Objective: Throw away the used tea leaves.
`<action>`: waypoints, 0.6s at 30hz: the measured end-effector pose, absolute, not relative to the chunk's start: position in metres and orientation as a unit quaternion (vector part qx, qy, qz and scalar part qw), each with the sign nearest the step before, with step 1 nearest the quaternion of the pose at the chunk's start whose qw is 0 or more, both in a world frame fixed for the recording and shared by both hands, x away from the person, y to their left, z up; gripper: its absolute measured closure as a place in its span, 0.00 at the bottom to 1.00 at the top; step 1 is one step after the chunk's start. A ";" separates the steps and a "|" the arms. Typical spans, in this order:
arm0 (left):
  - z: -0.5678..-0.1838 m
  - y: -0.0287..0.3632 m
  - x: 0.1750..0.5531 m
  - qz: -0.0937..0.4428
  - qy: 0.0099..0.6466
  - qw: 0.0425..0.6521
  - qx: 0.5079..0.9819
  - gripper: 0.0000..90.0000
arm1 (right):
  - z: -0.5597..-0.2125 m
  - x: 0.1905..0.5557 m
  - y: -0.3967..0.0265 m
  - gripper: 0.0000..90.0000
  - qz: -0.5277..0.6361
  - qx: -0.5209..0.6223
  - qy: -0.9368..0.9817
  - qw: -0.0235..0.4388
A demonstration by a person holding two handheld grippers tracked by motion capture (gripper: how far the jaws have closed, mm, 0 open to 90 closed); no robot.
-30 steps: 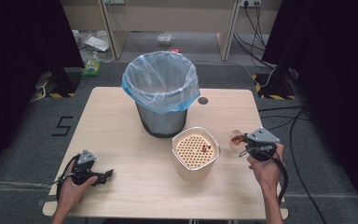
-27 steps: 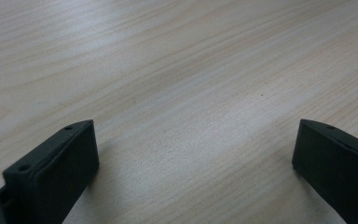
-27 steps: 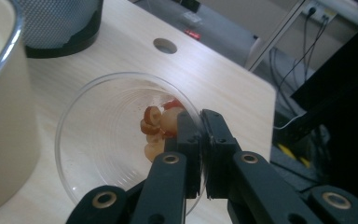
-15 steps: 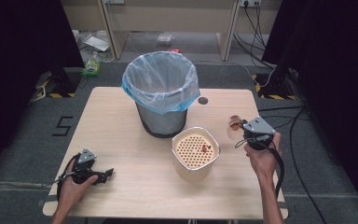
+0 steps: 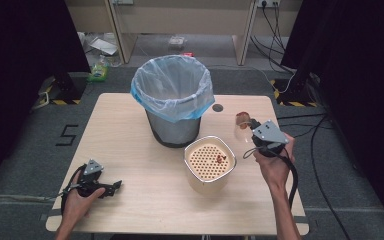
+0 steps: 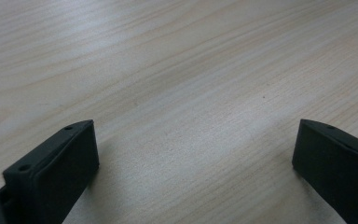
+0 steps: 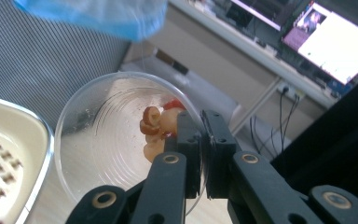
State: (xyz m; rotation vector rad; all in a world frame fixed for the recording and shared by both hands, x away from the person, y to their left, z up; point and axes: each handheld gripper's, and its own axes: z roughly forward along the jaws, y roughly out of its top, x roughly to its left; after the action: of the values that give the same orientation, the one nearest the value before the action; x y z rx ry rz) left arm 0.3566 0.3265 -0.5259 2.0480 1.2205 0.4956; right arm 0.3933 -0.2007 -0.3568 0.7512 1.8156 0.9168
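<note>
Right fingers [image 7: 200, 154] pinching clear cup [image 7: 116, 135] rim near bench [image 5: 130, 130] right edge, bin [image 5: 172, 100] leftward; left fingers [image 6: 191, 163] wide

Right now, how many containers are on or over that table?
3: the bag-lined bin at the back, the cream strainer pot in front of it, and a clear plastic cup pinched by the right hand-held gripper.

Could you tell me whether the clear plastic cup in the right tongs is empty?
Not empty: the clear plastic cup, gripped at its rim by the right tongs, holds brownish-red food scraps.
</note>
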 end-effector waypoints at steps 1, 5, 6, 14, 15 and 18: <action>-0.526 0.327 0.357 0.191 0.470 0.346 0.789 0.00 | -0.356 0.392 -0.198 0.97 0.379 0.299 0.738 0.472; -0.526 0.327 0.357 0.191 0.470 0.346 0.789 0.00 | -0.352 0.389 -0.183 0.97 0.393 0.271 0.731 0.488; -0.526 0.326 0.357 0.191 0.471 0.346 0.789 0.00 | -0.353 0.389 -0.179 0.97 0.396 0.265 0.730 0.491; -0.526 0.326 0.357 0.191 0.470 0.346 0.789 0.00 | -0.363 0.380 -0.148 0.97 0.380 0.184 0.723 0.546; -0.526 0.327 0.357 0.191 0.470 0.346 0.789 0.00 | -0.364 0.378 -0.144 0.97 0.372 0.171 0.720 0.559; -0.526 0.326 0.357 0.191 0.470 0.346 0.789 0.00 | -0.368 0.372 -0.134 0.97 0.346 0.133 0.714 0.594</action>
State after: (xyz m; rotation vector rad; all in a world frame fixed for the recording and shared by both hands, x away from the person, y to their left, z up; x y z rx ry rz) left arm 0.3566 0.3265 -0.5259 2.0481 1.2207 0.4962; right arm 0.3718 -0.1340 -0.3683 0.3079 1.6591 0.8036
